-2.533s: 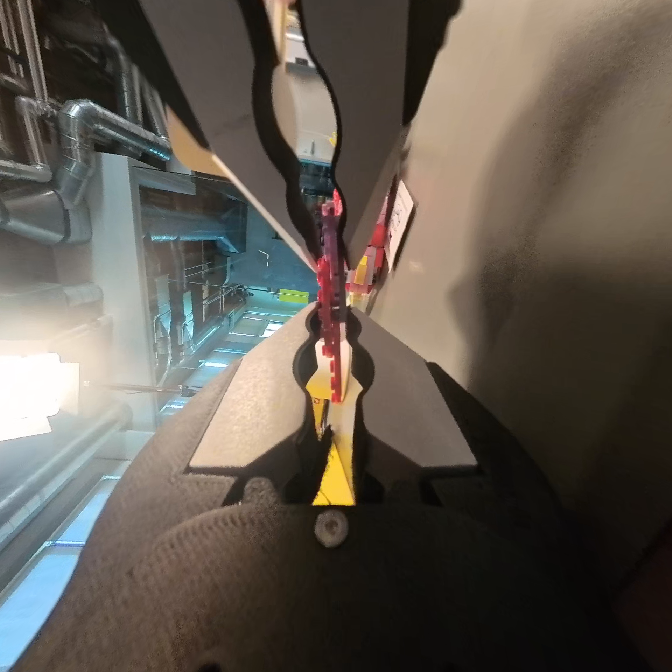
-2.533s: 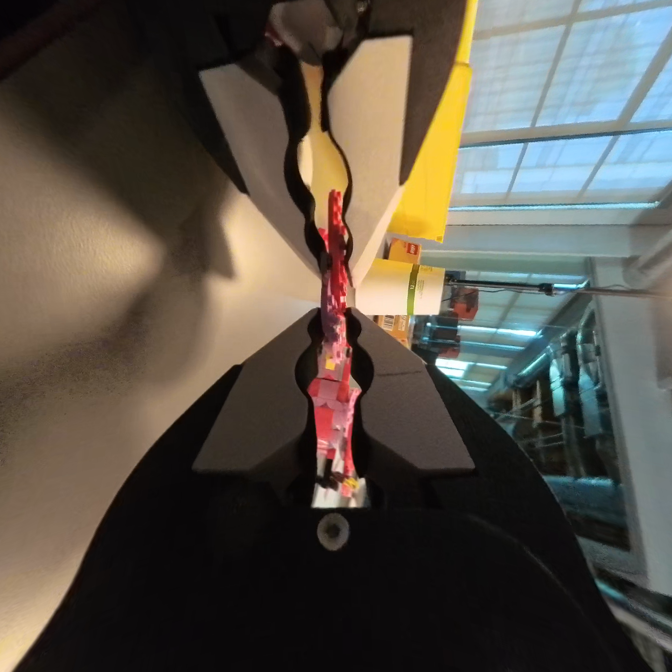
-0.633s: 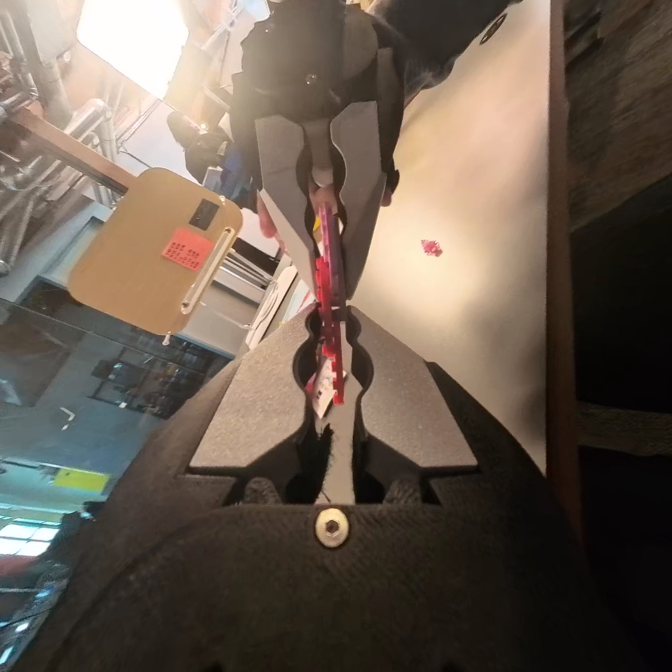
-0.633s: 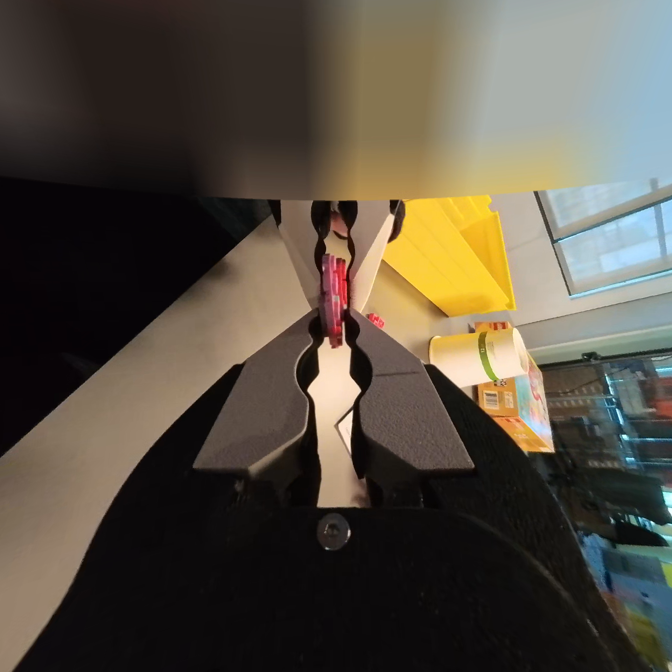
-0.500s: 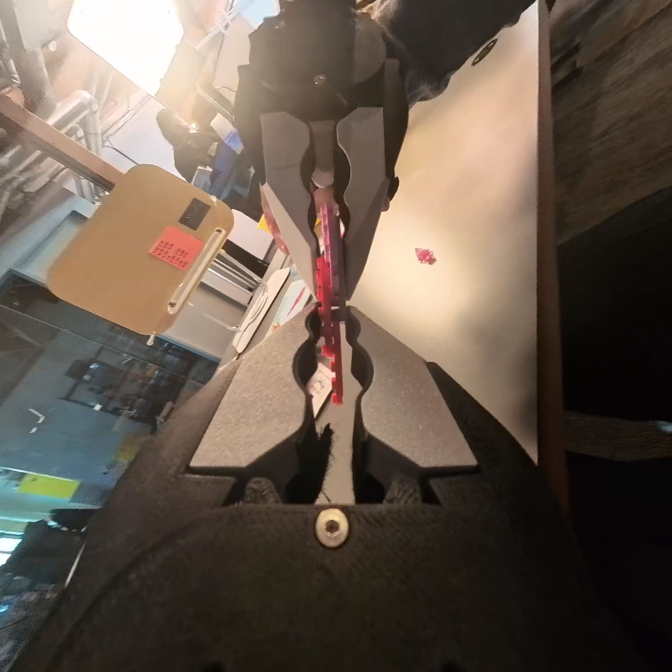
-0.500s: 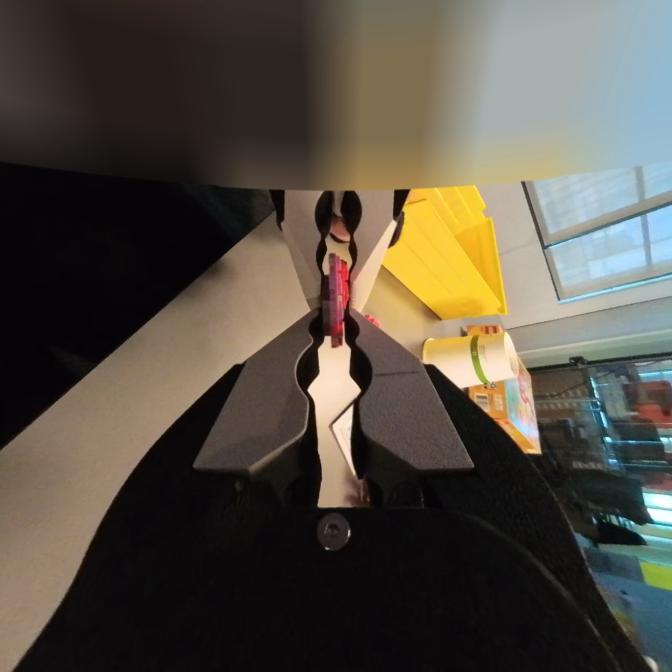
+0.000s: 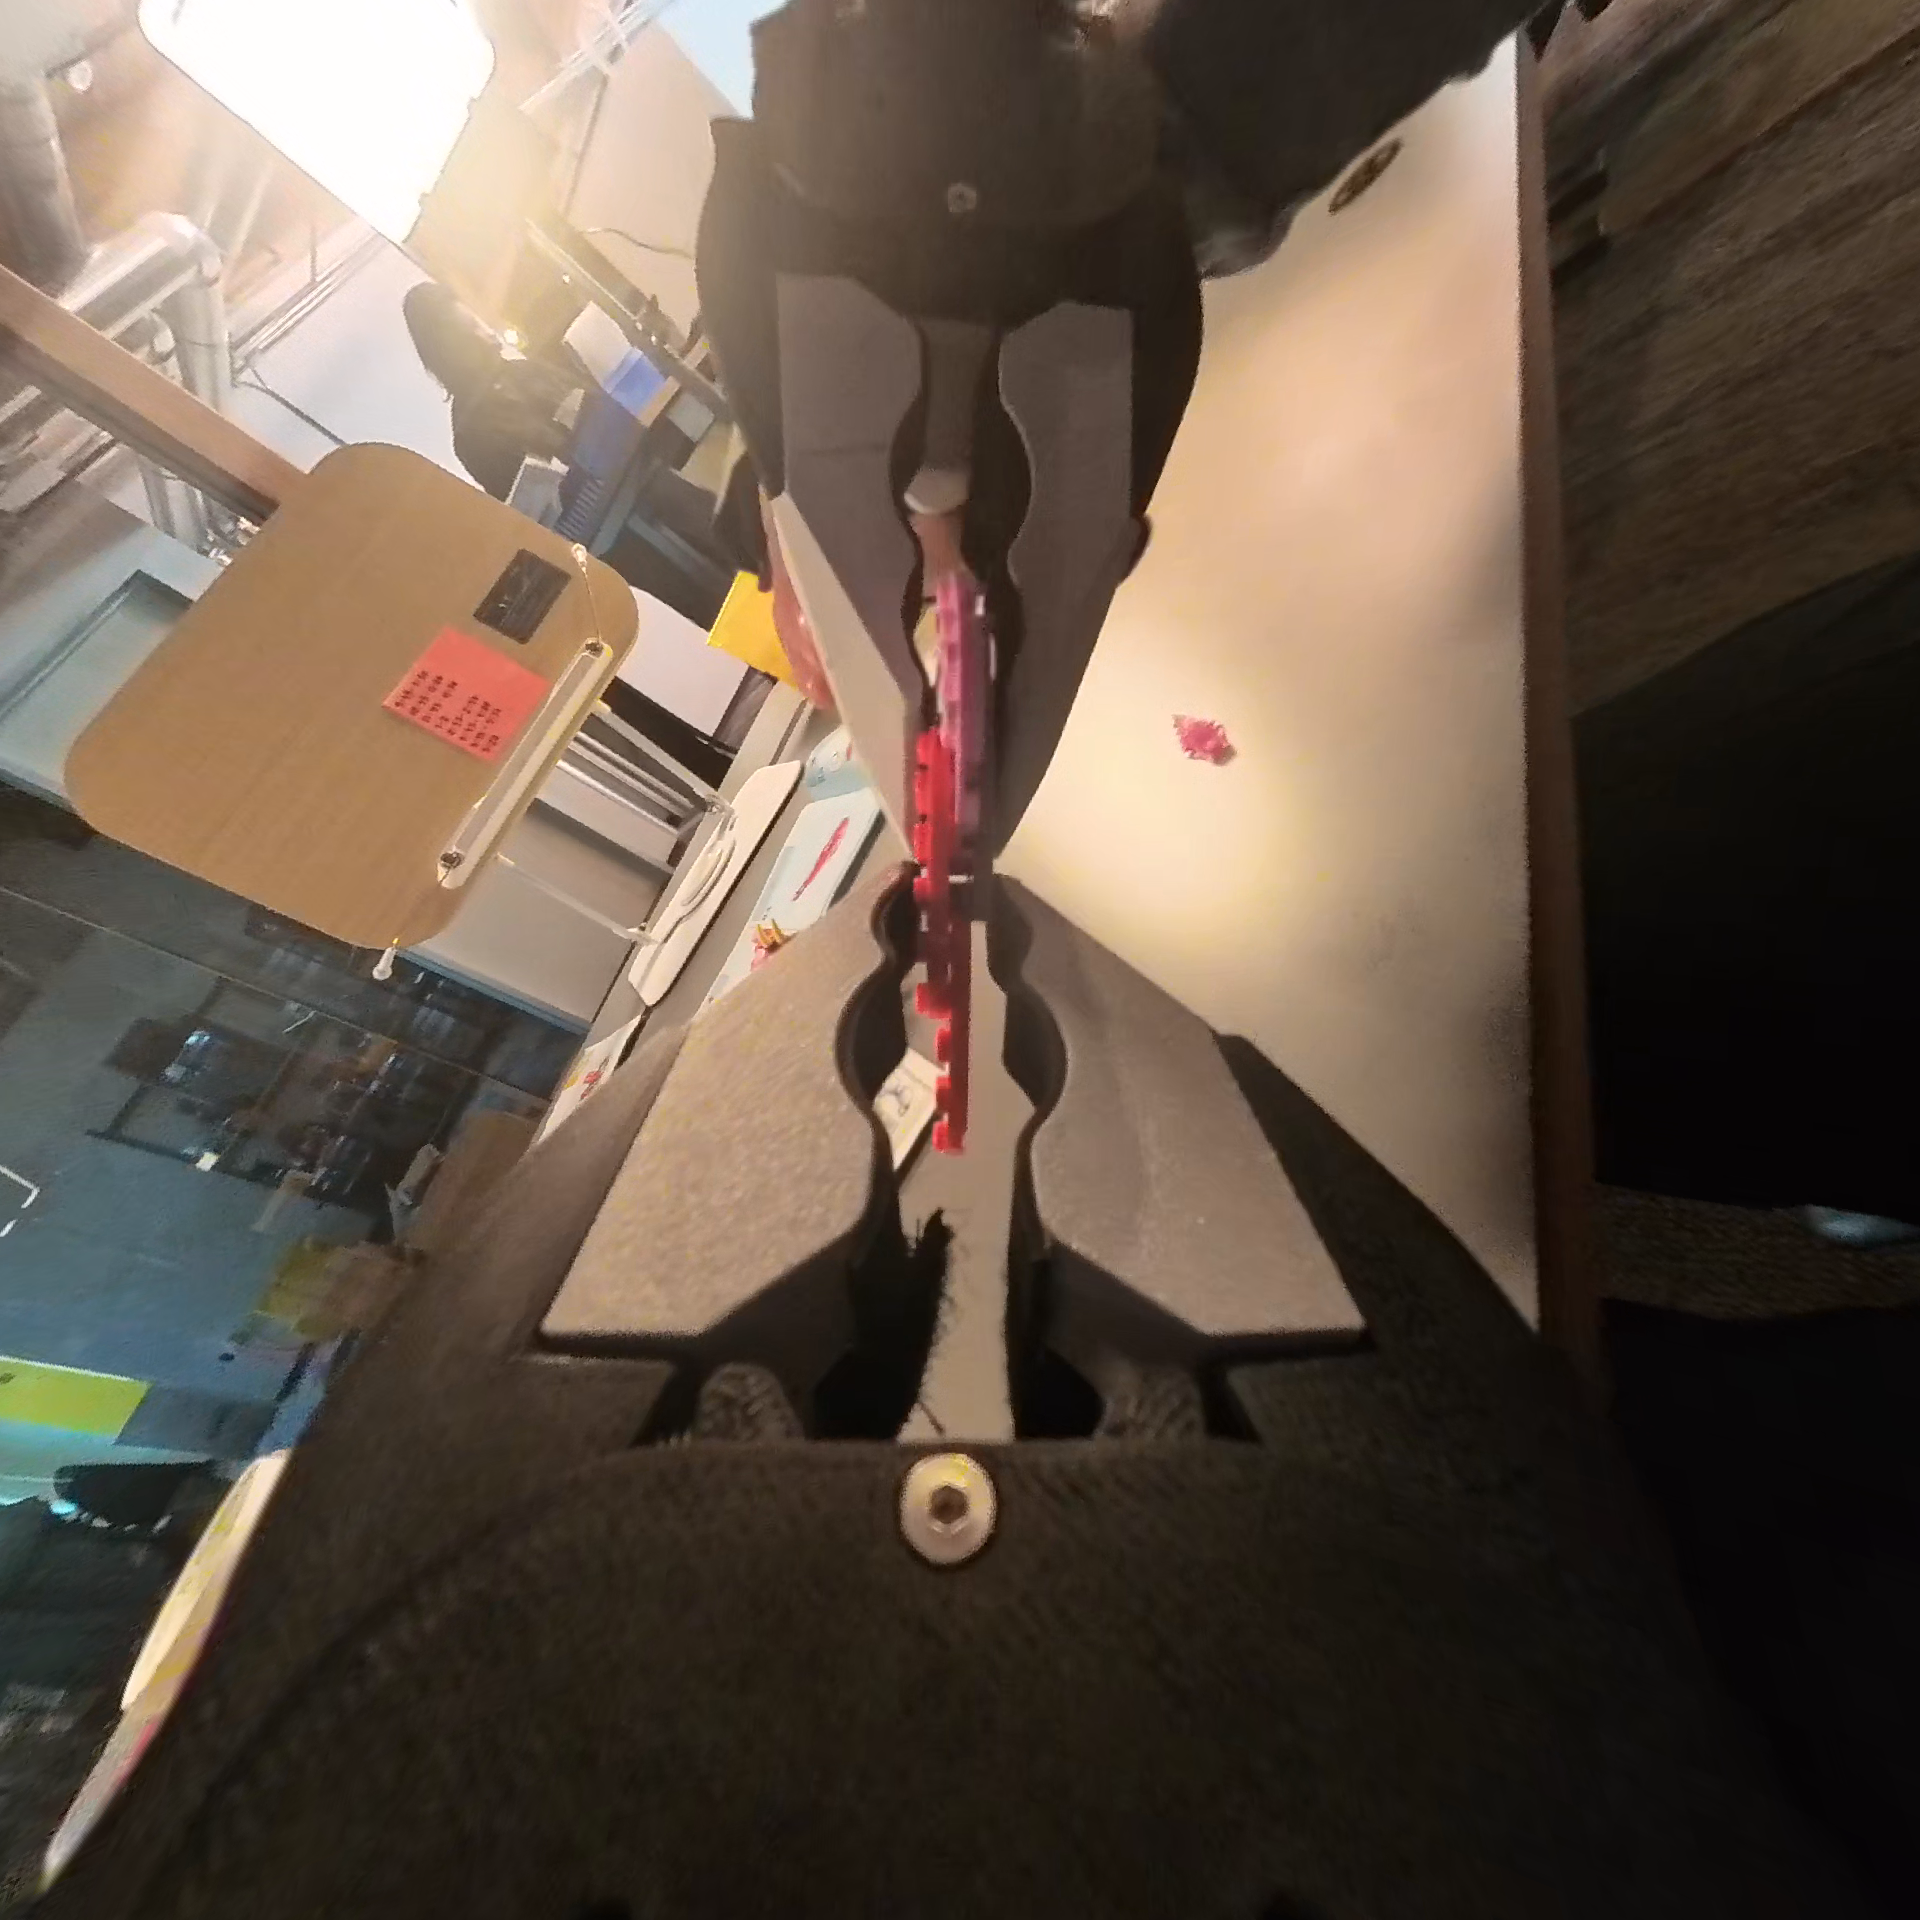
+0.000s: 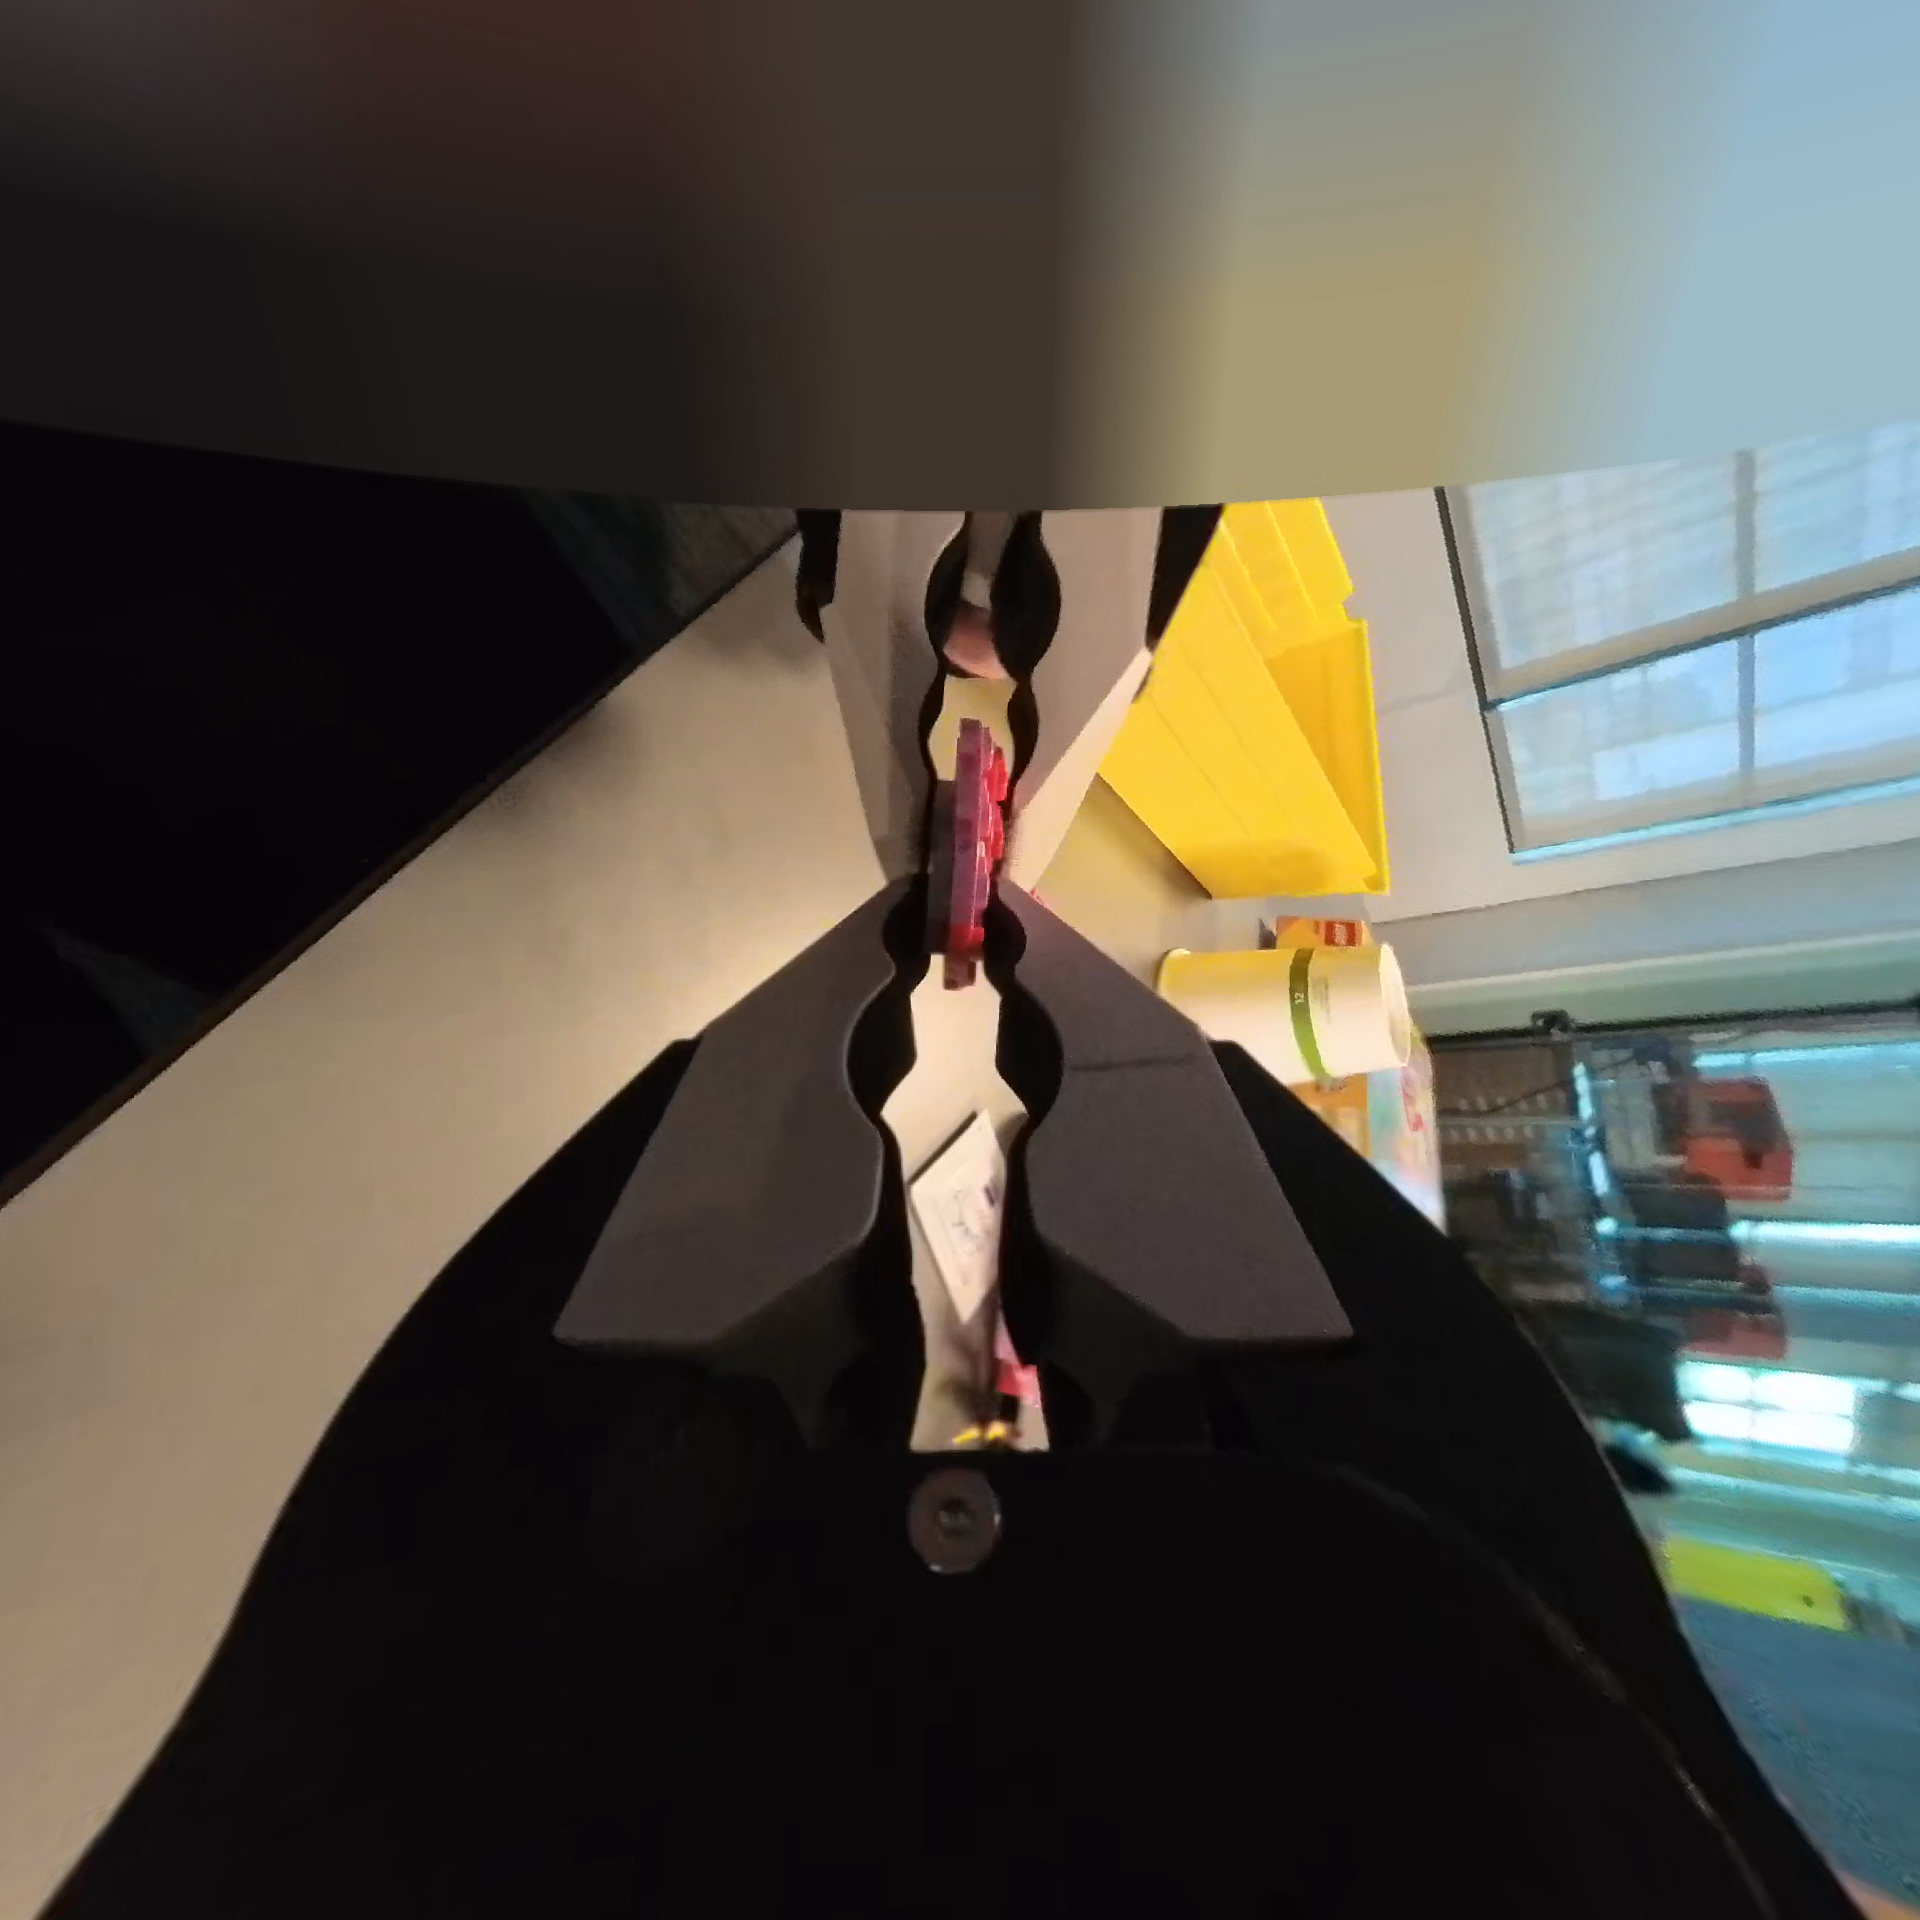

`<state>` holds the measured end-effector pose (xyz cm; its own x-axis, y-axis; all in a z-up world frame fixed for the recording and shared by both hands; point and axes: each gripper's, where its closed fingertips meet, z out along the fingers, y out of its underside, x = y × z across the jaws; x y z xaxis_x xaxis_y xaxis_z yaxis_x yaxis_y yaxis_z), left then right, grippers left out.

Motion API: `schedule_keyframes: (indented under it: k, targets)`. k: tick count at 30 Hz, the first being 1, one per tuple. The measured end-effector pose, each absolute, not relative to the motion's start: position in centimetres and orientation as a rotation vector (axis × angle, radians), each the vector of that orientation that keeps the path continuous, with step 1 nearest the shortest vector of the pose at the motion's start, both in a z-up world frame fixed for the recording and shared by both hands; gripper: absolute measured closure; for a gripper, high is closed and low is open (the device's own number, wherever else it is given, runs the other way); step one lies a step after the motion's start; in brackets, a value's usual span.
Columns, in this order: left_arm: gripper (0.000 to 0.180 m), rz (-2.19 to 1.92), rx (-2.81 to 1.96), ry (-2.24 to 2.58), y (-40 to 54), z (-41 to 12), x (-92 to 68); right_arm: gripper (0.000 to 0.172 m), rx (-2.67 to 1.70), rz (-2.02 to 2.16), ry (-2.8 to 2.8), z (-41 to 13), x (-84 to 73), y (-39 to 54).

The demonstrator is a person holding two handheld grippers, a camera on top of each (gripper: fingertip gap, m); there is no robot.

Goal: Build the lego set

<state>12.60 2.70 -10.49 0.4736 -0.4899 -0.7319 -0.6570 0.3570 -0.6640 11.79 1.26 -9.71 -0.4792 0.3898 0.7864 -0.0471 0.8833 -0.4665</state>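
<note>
Item: flat studded plastic brick plate, red with a pink-purple layer point(image 7: 948, 935), held edge-on above a pale beige table point(image 7: 1351, 582) and clamped from both ends.

Left gripper point(image 7: 951, 878), dark textured fingers: closed on the near end of the plate, both fingertips pressing its faces; the red studded strip runs back between the fingers toward the camera.

Right gripper point(image 8: 961, 914), same make: closed on the opposite end of the same plate, fingertips pressed against it (only a short red tip passes behind them). In the left wrist view it point(image 7: 951, 727) appears opposite, nose to nose with the left one, the pink-purple part of the plate lying between its grey fingers.

Surroundings, left wrist view: a small magenta brick cluster point(image 7: 1202, 738) lies alone on the table, to the right of the plate and well apart from it; a light wooden board with a coral sticker and a clear bar handle point(image 7: 353, 696) stands to the left; white and printed sheets point(image 7: 727, 883) lie near the left fingertips.

Surroundings, right wrist view: a yellow plastic bin point(image 8: 1288, 727) at far right; a white paper cup with a green band point(image 8: 1299, 1008) beside an orange box point(image 8: 1320, 930); a white printed card point(image 8: 961, 1216) seen between the finger bases.
</note>
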Motion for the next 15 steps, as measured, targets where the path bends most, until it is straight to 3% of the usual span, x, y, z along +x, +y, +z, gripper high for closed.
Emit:
schedule_keyframes:
  k: [2,4,6,10,15]
  targets:
    - [0.170,0.221,-1.335,1.178,3.5,-11.3,11.8,0.162,-0.336,0.479,-1.992,-10.1,11.7,3.0]
    - [0.170,0.349,-1.414,1.214,4.4,-13.0,10.1,0.124,-0.469,0.381,-1.989,-10.7,12.6,6.6]
    - [0.169,0.483,-1.487,1.258,5.0,-14.7,8.2,0.110,-0.688,0.422,-1.882,-10.2,14.1,10.8]
    - [0.169,0.619,-1.533,1.343,6.0,-16.7,7.2,0.111,-0.926,0.450,-1.399,-7.3,18.7,19.9]
    - [0.169,0.722,-1.525,1.514,8.2,-18.2,9.0,0.127,-0.976,0.153,-0.745,-3.5,29.3,29.1]
